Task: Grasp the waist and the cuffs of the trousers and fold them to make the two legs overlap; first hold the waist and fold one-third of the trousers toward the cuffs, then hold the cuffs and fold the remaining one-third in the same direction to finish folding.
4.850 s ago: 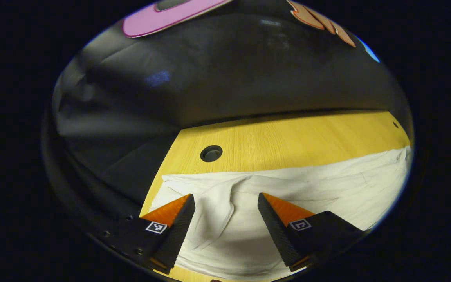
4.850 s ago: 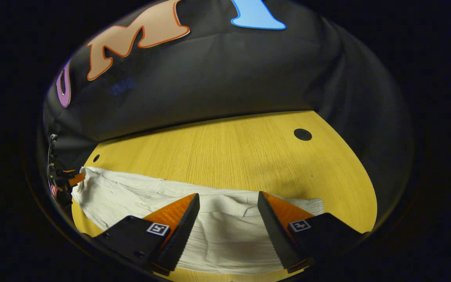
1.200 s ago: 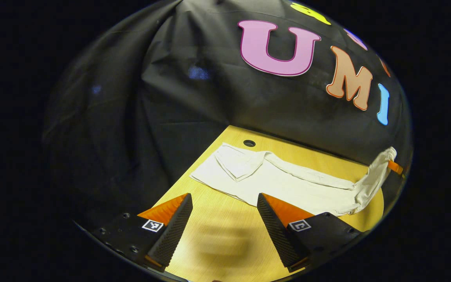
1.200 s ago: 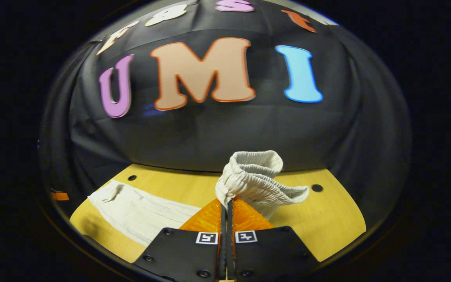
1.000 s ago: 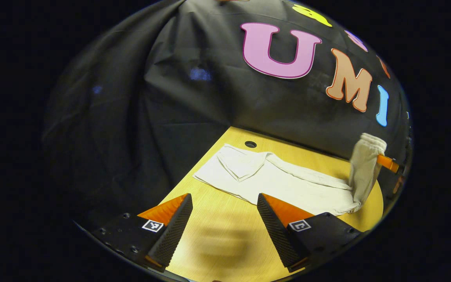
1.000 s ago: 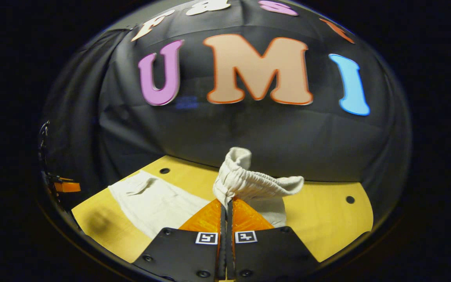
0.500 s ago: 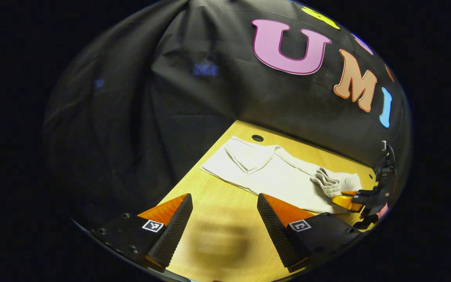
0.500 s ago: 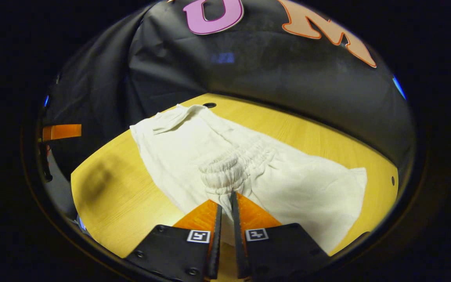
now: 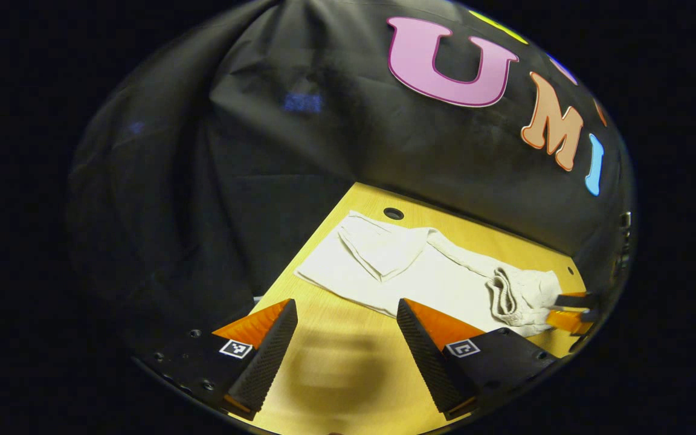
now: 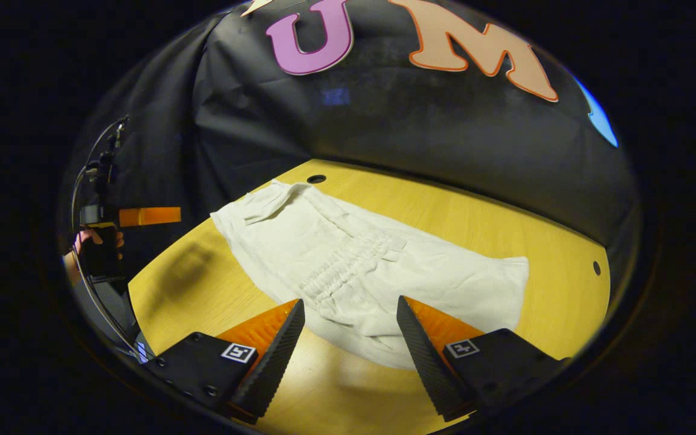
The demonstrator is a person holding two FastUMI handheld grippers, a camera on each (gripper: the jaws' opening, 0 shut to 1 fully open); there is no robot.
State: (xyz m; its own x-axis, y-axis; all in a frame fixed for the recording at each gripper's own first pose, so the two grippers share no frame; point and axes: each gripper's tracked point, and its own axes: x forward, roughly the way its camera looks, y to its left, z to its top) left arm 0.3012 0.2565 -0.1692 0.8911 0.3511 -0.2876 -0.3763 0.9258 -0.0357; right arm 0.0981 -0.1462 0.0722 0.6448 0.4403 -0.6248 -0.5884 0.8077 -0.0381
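White trousers [image 10: 354, 260] lie on the yellow wooden table [image 10: 475, 217], with the elastic waist [image 10: 348, 266] folded over onto the legs. The cuffs [image 10: 269, 202] rest at the far end by a table hole. My right gripper [image 10: 349, 302] hovers open just short of the folded waist, nothing between its fingers. In the left gripper view the trousers [image 9: 420, 272] stretch across the table, the waist [image 9: 508, 293] bunched at the right beside the right gripper [image 9: 553, 306]. My left gripper [image 9: 348, 302] is open over bare table, short of the trousers.
Round cable holes sit in the table near the cuffs [image 10: 316, 179] and at the far right [image 10: 593, 267]. At the left of the right gripper view a hand [image 10: 97, 238] holds the left gripper, one finger [image 10: 148, 215] jutting out. Black cloth walls close the table's far sides.
The right gripper carried the waist up and over toward the cuffs, laid it on the legs, then opened and drew back a little. The left gripper stayed open and barely shifted.
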